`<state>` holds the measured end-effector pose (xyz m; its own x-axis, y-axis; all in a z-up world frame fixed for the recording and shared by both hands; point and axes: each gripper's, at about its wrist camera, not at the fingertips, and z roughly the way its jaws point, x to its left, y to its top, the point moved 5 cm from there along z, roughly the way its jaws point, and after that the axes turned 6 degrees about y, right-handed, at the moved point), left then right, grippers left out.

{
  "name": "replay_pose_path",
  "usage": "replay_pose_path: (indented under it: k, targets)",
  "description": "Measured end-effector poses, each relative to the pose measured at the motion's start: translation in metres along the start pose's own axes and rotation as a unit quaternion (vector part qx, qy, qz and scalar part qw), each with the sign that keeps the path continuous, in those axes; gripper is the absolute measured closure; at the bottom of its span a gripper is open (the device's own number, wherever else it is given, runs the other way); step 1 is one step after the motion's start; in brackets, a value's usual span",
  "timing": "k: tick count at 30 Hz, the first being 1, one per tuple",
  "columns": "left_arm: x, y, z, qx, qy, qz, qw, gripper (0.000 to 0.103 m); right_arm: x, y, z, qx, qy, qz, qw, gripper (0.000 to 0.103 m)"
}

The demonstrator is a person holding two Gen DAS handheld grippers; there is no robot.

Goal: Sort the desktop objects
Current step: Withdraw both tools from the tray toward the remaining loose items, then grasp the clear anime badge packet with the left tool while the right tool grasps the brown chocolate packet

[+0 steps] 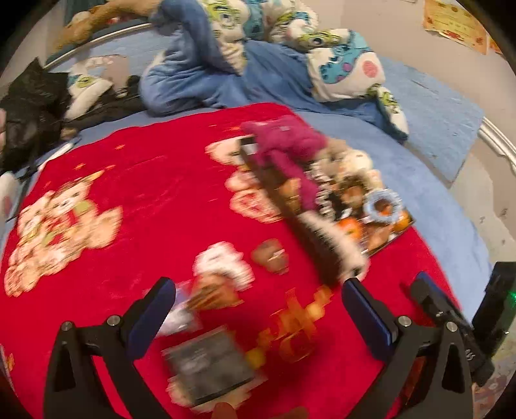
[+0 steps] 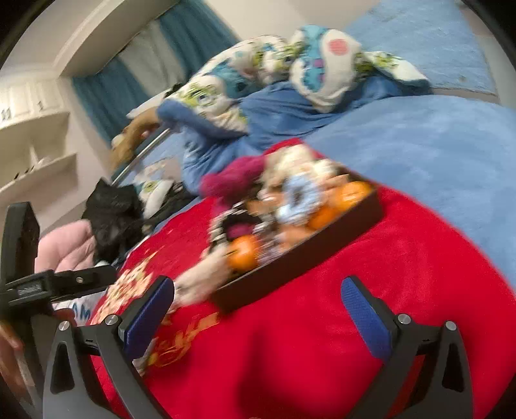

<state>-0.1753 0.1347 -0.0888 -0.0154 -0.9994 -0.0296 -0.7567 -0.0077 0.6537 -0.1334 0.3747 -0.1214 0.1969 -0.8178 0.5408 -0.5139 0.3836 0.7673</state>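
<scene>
A dark tray (image 1: 309, 238) (image 2: 300, 258) sits on a red printed blanket (image 1: 154, 180) (image 2: 371, 306). It holds a magenta cloth (image 1: 287, 141) (image 2: 232, 177), oranges (image 2: 243, 253), a pale blue ring (image 1: 382, 204) (image 2: 298, 199) and other small items, all blurred. My left gripper (image 1: 258, 299) is open above the blanket, near a grey square packet (image 1: 209, 367), a clear packet (image 1: 183, 309) and a small brown item (image 1: 271, 254). My right gripper (image 2: 258, 296) is open and empty, just in front of the tray; it also shows in the left wrist view (image 1: 451, 325).
Behind the blanket lies a blue bedsheet (image 2: 419, 141) with a crumpled cartoon quilt (image 1: 290, 38) (image 2: 290, 64). A black bag (image 1: 29, 109) (image 2: 113, 212) and a brown plush toy (image 1: 80, 25) lie at the far left. White shelves (image 2: 35, 154) stand by the wall.
</scene>
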Motion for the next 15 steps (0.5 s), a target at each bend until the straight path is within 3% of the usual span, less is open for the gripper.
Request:
replay_pose_path:
  k: [7,15]
  targets:
    - [0.090,-0.038,-0.024,0.022,0.010,-0.061,0.9978,0.000,0.075,-0.029,0.025,0.042,0.025,-0.036,0.998,0.000]
    - [0.131,-0.058,-0.035,0.014,0.015,-0.079,0.9967,0.000,0.130,-0.045,0.049,0.066,0.054,-0.041,0.995,0.000]
